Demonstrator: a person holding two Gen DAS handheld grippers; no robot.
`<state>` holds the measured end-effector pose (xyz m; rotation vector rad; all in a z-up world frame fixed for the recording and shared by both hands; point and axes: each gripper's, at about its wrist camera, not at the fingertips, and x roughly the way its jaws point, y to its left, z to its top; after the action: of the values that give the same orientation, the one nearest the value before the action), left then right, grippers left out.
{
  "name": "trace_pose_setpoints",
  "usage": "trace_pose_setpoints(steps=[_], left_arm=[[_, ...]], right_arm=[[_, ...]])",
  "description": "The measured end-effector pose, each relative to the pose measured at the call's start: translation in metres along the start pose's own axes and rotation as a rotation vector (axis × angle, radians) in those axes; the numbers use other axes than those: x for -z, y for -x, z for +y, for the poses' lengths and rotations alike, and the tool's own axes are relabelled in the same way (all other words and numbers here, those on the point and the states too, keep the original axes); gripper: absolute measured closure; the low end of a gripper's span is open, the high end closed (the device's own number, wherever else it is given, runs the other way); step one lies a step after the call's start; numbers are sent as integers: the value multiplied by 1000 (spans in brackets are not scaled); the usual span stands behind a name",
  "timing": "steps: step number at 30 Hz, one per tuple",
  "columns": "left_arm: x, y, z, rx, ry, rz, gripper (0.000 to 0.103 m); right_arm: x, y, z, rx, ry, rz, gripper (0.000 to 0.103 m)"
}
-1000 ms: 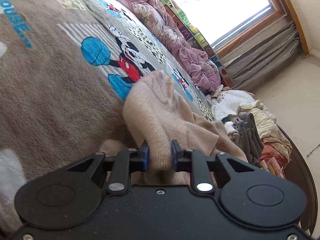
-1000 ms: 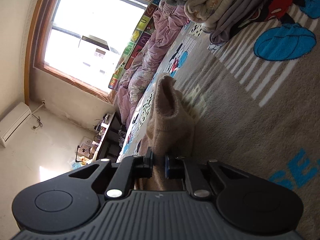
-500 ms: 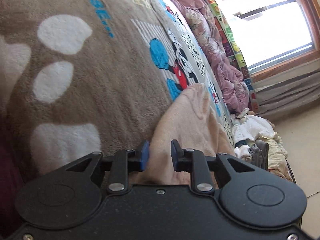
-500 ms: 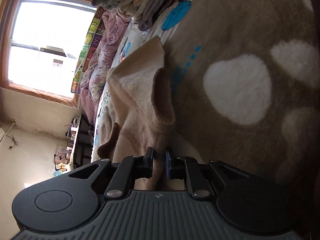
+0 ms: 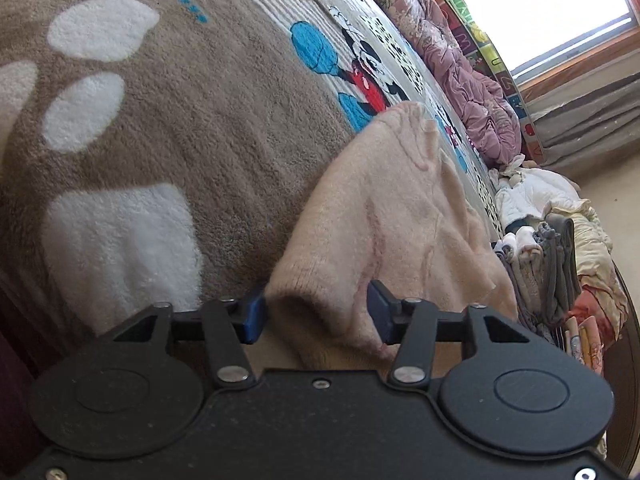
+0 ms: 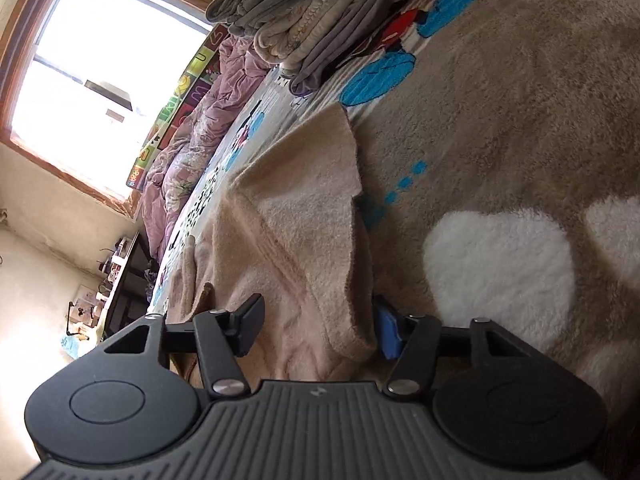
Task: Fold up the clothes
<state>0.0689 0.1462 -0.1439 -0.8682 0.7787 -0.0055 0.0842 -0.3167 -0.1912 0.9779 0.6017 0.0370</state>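
On the brown fleece blanket [image 5: 208, 128] lies the beige sweater [image 5: 392, 216], folded edge toward both cameras. Left gripper [image 5: 316, 312]: fingers spread, straddling the sweater's cuff-like roll without pinching. Right gripper [image 6: 320, 326]: fingers likewise spread across the sweater hem. Left view alone shows the folded stack [image 5: 548, 268] at the bed's far edge; right view alone shows a desk [image 6: 124, 280]. Pink quilt [image 5: 472, 80] lies below the window [image 6: 92, 76].
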Motion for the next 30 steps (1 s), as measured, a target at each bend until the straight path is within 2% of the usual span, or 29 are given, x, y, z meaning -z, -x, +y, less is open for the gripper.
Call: trace_pose_setpoints(steps=[2, 5, 7, 9, 10, 12, 14, 15, 17, 19, 23, 25, 28, 30], left_arm=[[-1, 8, -5, 23, -18, -39, 88], [3, 33, -12, 69, -53, -113, 89], [4, 24, -6, -13, -41, -61, 89], [5, 18, -1, -81, -26, -26, 81], [4, 21, 1, -88, -12, -43, 76], [1, 27, 2, -98, 1, -83, 65], [-1, 39, -7, -85, -53, -145, 61], [0, 41, -15, -74, -102, -158, 61], [5, 39, -34, -61, -212, -165, 59], [14, 33, -54, -48, -340, -146, 58], [44, 20, -83, -40, -611, -109, 52], [59, 11, -95, -48, -739, -100, 52], [80, -5, -106, -100, -909, -96, 52], [90, -17, -110, -129, -996, -84, 52]], right_arm=[[-2, 2, 4, -19, 13, -3, 91], [2, 32, 16, -79, 11, -34, 91], [3, 50, 16, -83, -16, -37, 92], [2, 47, 7, 1, -30, 7, 91], [3, 45, 0, 31, -49, 24, 91], [2, 46, -7, 67, -63, 29, 87], [0, 51, -7, 77, -52, 4, 86], [-1, 54, -6, 83, -47, -9, 83], [-13, 54, 4, 80, -1, -41, 65], [-28, 50, 14, 70, 57, -71, 59], [-52, 22, 28, 83, 227, -49, 52], [-56, 10, 22, 98, 244, -35, 48], [-50, -1, 3, 89, 238, -26, 34], [-45, -5, -6, 77, 218, -34, 34]])
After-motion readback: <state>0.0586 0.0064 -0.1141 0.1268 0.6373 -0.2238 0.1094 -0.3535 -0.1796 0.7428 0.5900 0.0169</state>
